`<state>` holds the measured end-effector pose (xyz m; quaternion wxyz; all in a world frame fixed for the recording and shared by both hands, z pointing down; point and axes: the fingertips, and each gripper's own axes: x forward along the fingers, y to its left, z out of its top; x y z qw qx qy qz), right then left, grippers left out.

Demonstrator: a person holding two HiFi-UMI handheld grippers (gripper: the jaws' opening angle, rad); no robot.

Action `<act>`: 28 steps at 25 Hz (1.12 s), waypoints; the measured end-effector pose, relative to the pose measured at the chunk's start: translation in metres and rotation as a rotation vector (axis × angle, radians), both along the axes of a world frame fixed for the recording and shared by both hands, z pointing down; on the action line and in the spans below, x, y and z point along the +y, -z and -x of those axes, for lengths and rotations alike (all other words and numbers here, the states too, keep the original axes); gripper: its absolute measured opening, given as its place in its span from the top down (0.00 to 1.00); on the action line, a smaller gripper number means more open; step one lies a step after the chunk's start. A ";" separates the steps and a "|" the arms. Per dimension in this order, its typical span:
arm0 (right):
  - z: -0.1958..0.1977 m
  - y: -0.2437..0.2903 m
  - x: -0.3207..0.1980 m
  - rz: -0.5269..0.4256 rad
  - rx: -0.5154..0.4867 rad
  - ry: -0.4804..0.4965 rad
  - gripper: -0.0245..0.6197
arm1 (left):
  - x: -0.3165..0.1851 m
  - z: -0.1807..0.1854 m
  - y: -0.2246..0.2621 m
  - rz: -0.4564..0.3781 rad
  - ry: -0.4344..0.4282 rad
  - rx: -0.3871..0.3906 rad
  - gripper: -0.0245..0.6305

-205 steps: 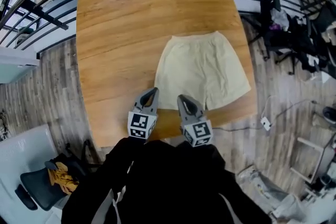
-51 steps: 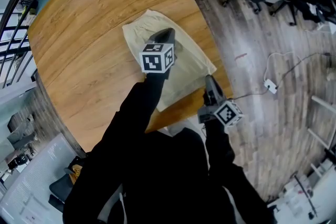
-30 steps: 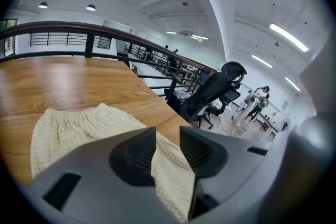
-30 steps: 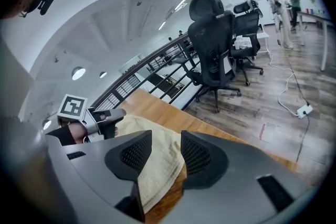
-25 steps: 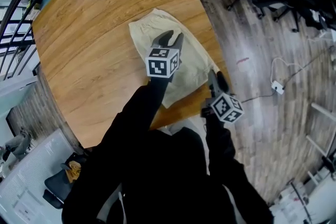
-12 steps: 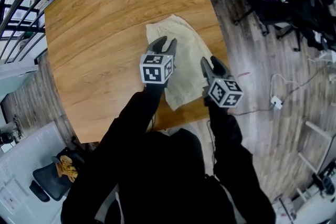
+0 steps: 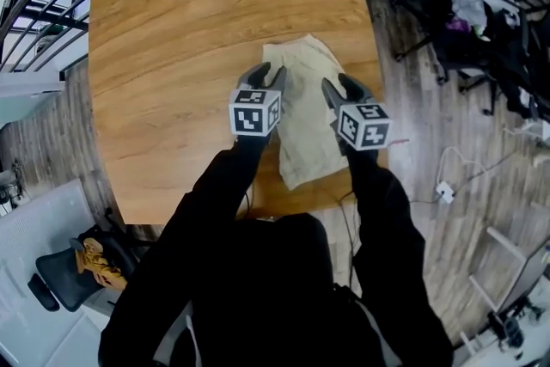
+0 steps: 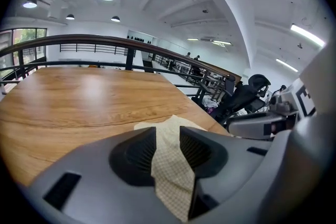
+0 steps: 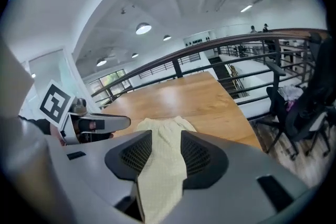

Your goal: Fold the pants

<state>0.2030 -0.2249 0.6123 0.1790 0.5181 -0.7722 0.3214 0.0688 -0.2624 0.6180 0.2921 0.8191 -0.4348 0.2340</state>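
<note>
Holding: the left gripper [image 7: 263, 75] and the right gripper [image 7: 341, 86] each have their fingers clenched on a pinch of the pants [image 7: 302, 129]. In both gripper views pale cloth fills the gap between the fingers.
Pants: pale yellow, lying as a narrow lengthwise strip on the wooden surface [image 7: 172, 56], near its right edge. One short end is far from the person, the other close to the near edge.
Grip points: the left gripper is at the strip's left long edge and the right gripper at its right long edge, both in the far half.
Handling: light, thin and limp by the look of it. It should sag between the two holds and keep no shape, and the layers may slide apart if only the top one is caught.
Where to hold: probably best at both corners of one short end, pinching every layer, so that end travels level.
Head view only: the whole strip, its place on the surface, and the grippers sitting either side of it.
Gripper views only: cloth running right down between the fingers, and its fine checked weave, neither of which can be read from above.
Left gripper view extra: the right gripper close by at its right.
Uncertain: how many layers each pinch holds.
</note>
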 end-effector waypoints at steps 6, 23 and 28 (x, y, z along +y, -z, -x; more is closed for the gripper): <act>0.017 -0.014 -0.047 0.002 0.153 0.165 0.72 | -0.018 0.017 -0.016 0.011 0.003 -0.053 0.78; 0.017 -0.090 -0.100 0.167 0.357 0.344 0.72 | -0.025 0.026 -0.084 0.159 -0.033 -0.130 0.77; 0.009 -0.099 -0.104 0.136 0.323 0.342 0.74 | -0.024 0.029 -0.088 0.154 -0.035 -0.147 0.77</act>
